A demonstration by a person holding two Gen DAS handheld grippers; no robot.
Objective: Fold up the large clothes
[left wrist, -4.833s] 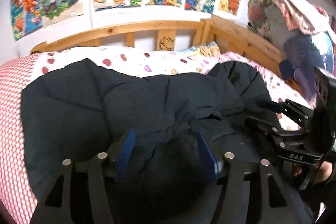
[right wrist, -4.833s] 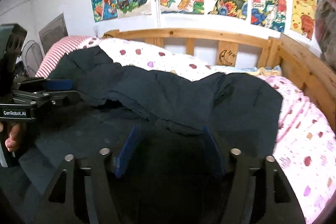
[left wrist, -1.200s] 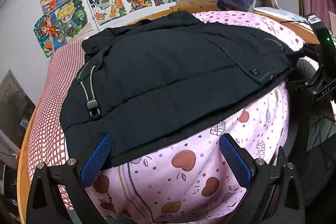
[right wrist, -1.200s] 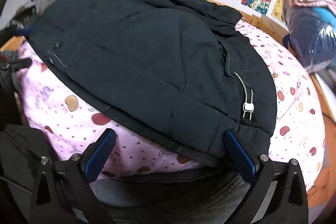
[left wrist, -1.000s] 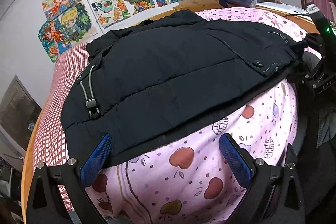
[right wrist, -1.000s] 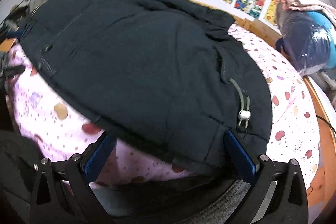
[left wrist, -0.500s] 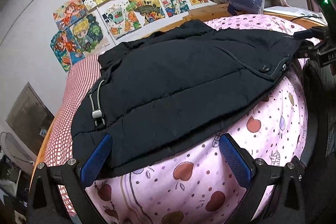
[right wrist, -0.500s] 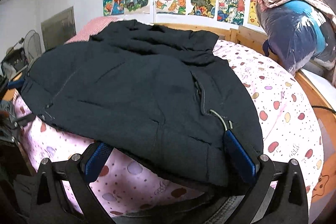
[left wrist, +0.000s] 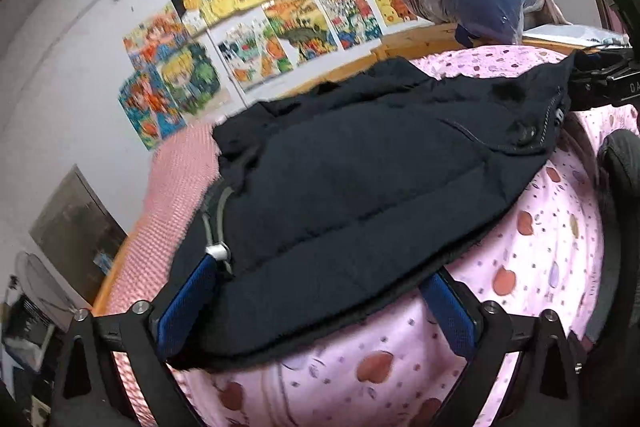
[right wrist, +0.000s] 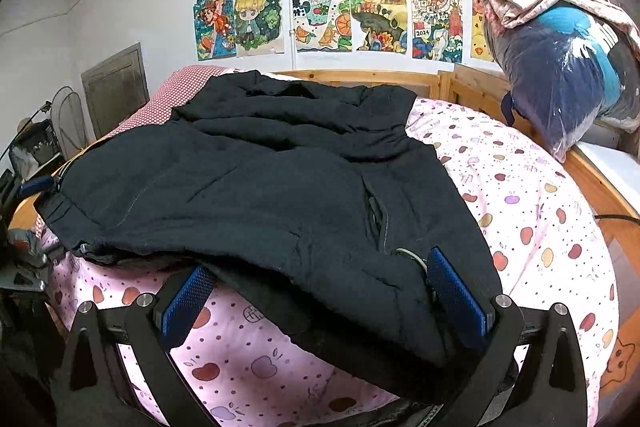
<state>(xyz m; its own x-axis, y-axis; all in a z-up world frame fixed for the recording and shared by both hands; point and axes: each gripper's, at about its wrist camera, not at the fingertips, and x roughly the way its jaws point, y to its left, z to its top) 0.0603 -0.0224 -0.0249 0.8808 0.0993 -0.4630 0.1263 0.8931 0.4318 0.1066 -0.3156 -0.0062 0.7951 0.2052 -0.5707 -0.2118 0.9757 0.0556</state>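
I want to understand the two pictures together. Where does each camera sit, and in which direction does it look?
Left wrist: sits on the left gripper at the near left corner of the black jacket, looks across the bed toward the drawings; its own open fingers show.
Right wrist: sits on the right gripper at the near right corner of the jacket, looks toward the same wall; its open fingers show.
Shared: the jacket, the pink bedsheet, the drawings, the bagged bundle.
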